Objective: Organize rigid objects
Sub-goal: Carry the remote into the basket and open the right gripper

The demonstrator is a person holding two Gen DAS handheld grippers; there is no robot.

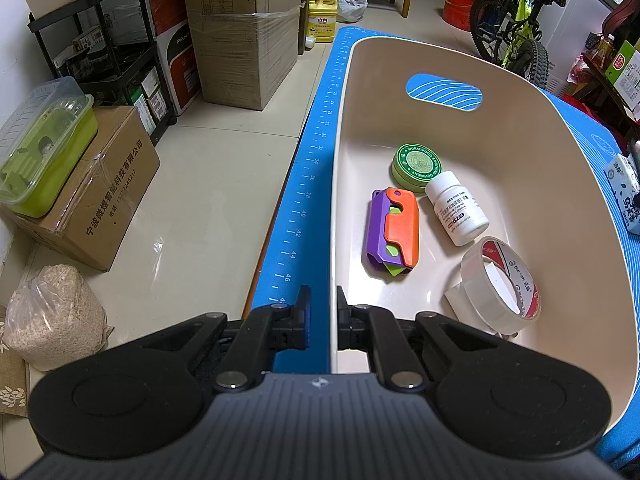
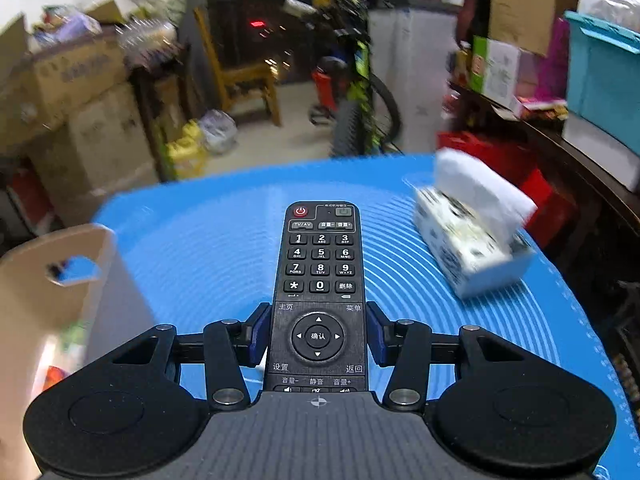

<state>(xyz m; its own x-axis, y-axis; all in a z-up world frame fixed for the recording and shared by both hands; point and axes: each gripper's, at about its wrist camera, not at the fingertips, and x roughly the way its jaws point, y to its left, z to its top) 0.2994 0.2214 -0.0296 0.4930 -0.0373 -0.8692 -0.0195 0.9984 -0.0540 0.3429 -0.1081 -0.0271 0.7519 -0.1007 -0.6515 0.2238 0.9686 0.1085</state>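
Right wrist view first: the right gripper (image 2: 318, 334) is clamped on the black remote control (image 2: 320, 280), blue pads pressing both long edges near the navigation ring, keypad up and pointing away. Gripping it low down leaves most of the body jutting forward, probably so the nose can go into the bin first. It's carried above the blue mat (image 2: 224, 240); the background is smeared, so there's motion. The beige bin (image 2: 60, 280) sits off to the left, and a tissue box (image 2: 472, 248) lies on the mat to the right.

Over to the left wrist view: the left gripper (image 1: 320, 316) has its jaws nearly together, straddling the bin's rim, apparently pinching it to steady the bin — though contact is hard to confirm. This camera gives what the other cannot: the bin's contents. A green ointment tin (image 1: 416, 166), a white pill bottle (image 1: 456, 208) on its side, a purple-and-orange toy (image 1: 394, 232) and a tape roll (image 1: 500, 280) are already gathered there. The remote is not in this view.
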